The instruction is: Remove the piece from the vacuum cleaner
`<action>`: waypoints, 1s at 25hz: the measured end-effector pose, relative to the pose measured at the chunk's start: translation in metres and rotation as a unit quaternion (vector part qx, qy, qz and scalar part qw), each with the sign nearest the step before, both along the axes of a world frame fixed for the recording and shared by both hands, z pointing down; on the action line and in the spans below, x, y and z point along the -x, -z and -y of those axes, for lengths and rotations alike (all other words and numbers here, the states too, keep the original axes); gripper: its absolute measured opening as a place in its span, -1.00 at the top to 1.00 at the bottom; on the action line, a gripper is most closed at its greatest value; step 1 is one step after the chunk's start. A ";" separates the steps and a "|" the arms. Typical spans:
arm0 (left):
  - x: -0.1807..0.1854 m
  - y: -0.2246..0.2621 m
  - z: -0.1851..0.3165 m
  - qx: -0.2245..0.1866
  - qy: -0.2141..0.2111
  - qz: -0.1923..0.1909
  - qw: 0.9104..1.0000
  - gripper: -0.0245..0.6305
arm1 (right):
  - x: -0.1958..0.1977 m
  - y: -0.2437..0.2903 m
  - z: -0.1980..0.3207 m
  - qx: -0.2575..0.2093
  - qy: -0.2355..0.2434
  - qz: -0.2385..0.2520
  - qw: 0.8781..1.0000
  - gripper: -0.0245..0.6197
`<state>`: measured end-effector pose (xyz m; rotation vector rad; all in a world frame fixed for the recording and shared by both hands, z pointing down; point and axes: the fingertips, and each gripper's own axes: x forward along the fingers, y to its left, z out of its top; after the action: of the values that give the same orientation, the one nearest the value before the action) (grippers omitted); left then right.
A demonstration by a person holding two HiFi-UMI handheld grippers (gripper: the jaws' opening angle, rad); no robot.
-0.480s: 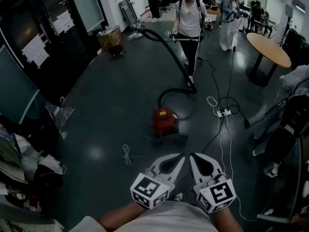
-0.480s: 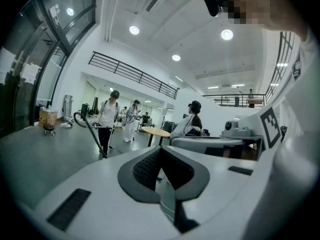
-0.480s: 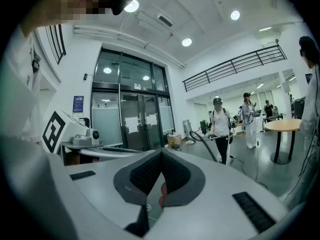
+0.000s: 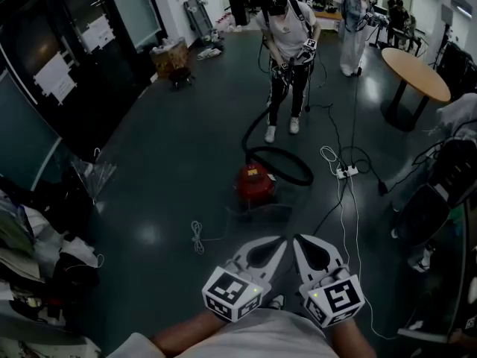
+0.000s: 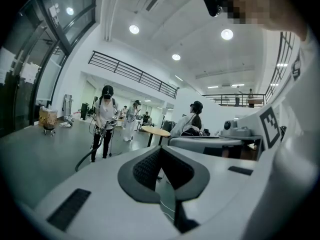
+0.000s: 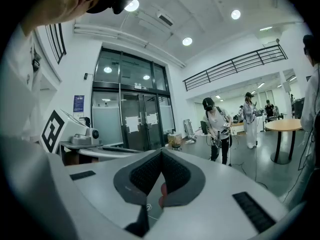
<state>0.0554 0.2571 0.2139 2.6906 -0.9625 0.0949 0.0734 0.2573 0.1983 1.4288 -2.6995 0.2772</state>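
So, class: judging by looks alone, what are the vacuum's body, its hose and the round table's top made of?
Body: probably moulded plastic, red with a slight sheen.
Hose: likely flexible black plastic or rubber, since it lies curled in a loop.
Tabletop: wood or wood-look laminate, tan and fairly matte; the view cannot settle which.

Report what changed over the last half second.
The person with the hose stepped closer to the vacuum. The hose went from a long stretch to a loop beside it. The vacuum stayed put. The left gripper and right gripper stayed low, jaws shut and empty.
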 end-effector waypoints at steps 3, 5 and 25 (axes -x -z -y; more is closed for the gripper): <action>0.002 -0.001 -0.002 0.000 0.001 0.001 1.000 0.91 | 0.003 0.000 -0.002 -0.001 0.001 0.001 1.000 0.88; 0.002 -0.003 -0.002 -0.001 0.002 0.002 1.000 0.91 | 0.004 -0.001 -0.003 0.001 0.008 0.007 1.000 0.88; 0.009 -0.032 0.030 0.008 0.047 0.019 0.999 0.91 | -0.012 -0.017 0.025 0.010 0.028 0.043 0.999 0.88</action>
<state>0.0463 0.2272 0.2458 2.6328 -1.0915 0.1340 0.0849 0.2324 0.2156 1.3624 -2.7910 0.3696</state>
